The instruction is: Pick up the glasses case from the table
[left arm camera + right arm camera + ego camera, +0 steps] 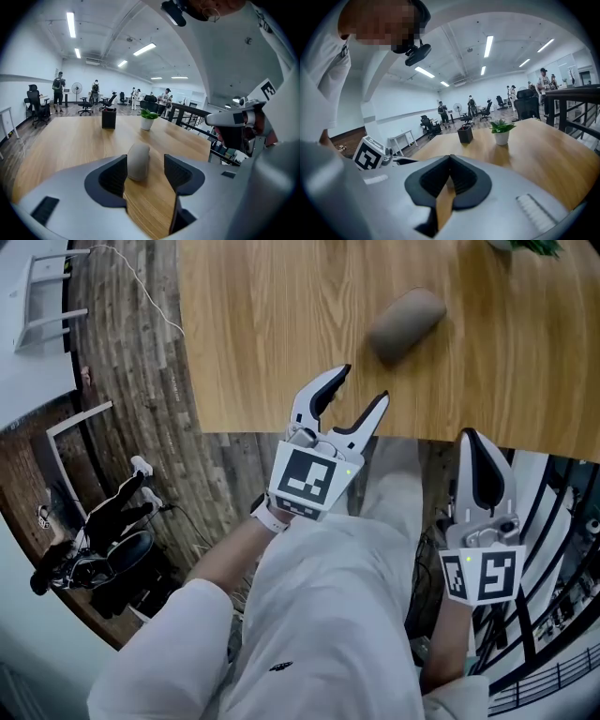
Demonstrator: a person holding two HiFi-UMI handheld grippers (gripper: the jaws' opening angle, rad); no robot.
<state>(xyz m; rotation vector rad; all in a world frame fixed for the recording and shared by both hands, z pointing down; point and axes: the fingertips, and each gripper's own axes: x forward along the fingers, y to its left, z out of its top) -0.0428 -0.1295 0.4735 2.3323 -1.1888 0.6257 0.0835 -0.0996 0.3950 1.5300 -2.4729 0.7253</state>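
The glasses case [406, 322], a rounded grey-brown oval, lies on the wooden table [262, 334] a little in from its near edge. My left gripper [365, 383] hovers at that edge, open, pointing towards the case and a short way from it. In the left gripper view the case [138, 161] shows ahead in the gap of the left gripper [145, 171], with neither pad touching it. My right gripper [472, 439] is held off the table's near edge to the right, shut and empty. The right gripper view shows the right gripper [449, 161] closed with only table beyond.
A small potted plant [148, 118] and a black pen holder [108, 118] stand farther back on the table. A dark railing [553, 521] runs on my right. A white rack [42, 296] and black gear [103, 540] sit on the floor to the left. People stand far off.
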